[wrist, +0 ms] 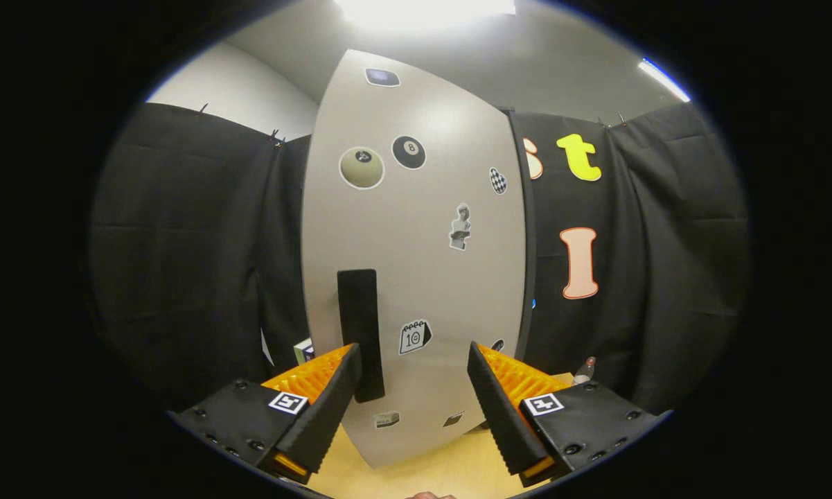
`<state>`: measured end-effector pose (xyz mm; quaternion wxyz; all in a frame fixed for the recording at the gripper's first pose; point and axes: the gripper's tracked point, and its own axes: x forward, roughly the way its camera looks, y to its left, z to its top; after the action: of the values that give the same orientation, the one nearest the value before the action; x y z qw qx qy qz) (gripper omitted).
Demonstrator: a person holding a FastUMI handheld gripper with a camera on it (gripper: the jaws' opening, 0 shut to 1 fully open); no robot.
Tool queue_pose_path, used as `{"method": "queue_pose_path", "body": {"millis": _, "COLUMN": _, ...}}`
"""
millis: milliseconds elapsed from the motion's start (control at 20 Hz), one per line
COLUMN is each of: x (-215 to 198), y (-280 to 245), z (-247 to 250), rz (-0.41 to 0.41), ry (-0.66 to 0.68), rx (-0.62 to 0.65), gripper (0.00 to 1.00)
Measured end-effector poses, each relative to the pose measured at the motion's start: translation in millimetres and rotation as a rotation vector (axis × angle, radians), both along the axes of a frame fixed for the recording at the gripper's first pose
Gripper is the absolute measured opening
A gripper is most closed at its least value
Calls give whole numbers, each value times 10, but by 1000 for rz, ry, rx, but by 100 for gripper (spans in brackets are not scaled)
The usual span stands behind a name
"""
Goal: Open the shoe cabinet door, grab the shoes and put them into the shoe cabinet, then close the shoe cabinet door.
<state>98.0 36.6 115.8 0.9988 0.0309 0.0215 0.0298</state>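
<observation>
Directly ahead of the gripper (412,388) the shoe cabinet door (416,229) is seen, a tall pale panel that stands upright on the light wooden worktop (450,471). The fingers are held wide apart and clamp nothing; the left finger (322,409) lies just beside the lower part of the dark vertical handle (360,333), which is overlapped by that finger's tip, while the right finger (502,409) stands well clear of it. Contact between finger and handle cannot be told. This spread is judged to suit a grip around the handle, since the bar falls near the inner edge of the left finger.

The door face is flat, matt and off-white, and is dotted with small stickers (409,152): two billiard balls near the top, a chequered oval, a bust figure and a calendar leaf near the handle. Its right edge meets a dark upright strip. Whether the door is fully shut or slightly ajar cannot be told, and the cabinet interior is hidden. The scene fits equally a door about to be pulled open and a door just pushed closed with the shoes inside. A small bottle (585,369) stands beyond the right finger.
</observation>
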Motion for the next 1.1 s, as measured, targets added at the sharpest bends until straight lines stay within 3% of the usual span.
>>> {"method": "queue_pose_path", "body": {"millis": 350, "x": 153, "y": 378, "z": -296, "rz": 23, "ry": 50, "rx": -14, "gripper": 97}}
{"method": "queue_pose_path", "body": {"millis": 650, "x": 223, "y": 278, "z": -483, "rz": 54, "ry": 33, "rx": 25, "gripper": 97}}
{"method": "queue_pose_path", "body": {"millis": 1100, "x": 101, "y": 150, "z": -314, "rz": 9, "ry": -15, "rx": 35, "gripper": 98}}
